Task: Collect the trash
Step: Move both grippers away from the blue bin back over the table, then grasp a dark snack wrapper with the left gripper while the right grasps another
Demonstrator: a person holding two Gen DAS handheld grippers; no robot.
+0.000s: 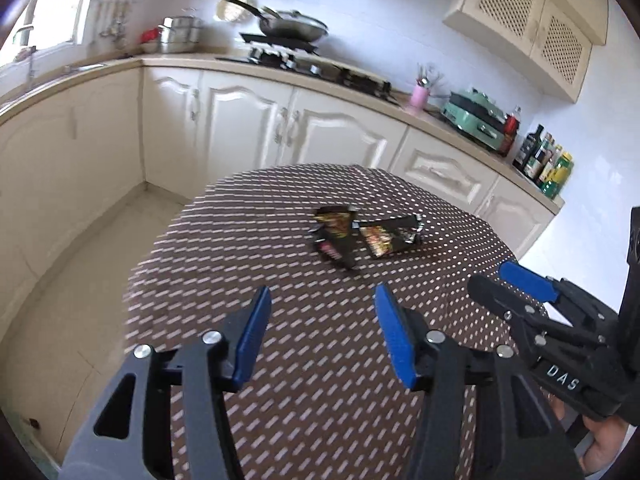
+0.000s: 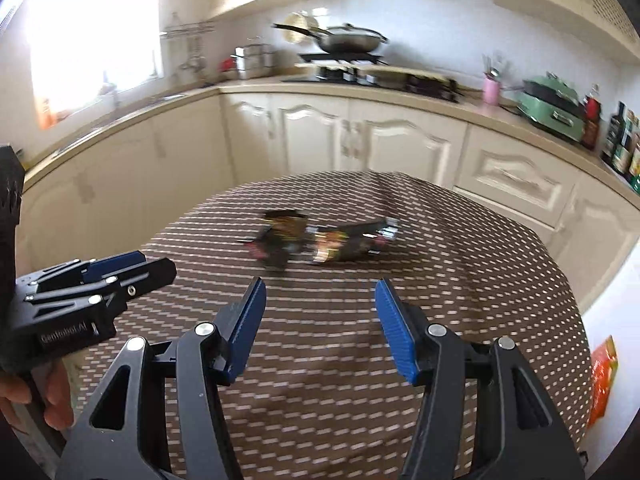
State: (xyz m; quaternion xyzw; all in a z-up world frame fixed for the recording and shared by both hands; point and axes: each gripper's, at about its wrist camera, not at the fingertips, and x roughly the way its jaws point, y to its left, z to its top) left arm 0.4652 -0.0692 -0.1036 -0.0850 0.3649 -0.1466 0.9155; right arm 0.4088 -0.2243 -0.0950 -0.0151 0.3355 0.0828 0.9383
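Two black snack wrappers lie side by side on a round table with a brown dotted cloth (image 1: 280, 312). The left wrapper (image 1: 334, 236) and the right wrapper (image 1: 390, 238) show in the left wrist view, and again in the right wrist view as the left wrapper (image 2: 280, 240) and the right wrapper (image 2: 352, 242). My left gripper (image 1: 322, 312) is open and empty, short of the wrappers. My right gripper (image 2: 320, 304) is open and empty, also short of them. Each gripper shows in the other's view: the right gripper (image 1: 508, 280) and the left gripper (image 2: 136, 266).
Cream kitchen cabinets and a counter (image 1: 280, 76) curve behind the table, with a stove and wok (image 1: 292, 28), a pink cup (image 1: 419, 96), a green appliance (image 1: 476, 120) and bottles (image 1: 548, 164). An orange packet (image 2: 604, 376) lies on the floor right of the table.
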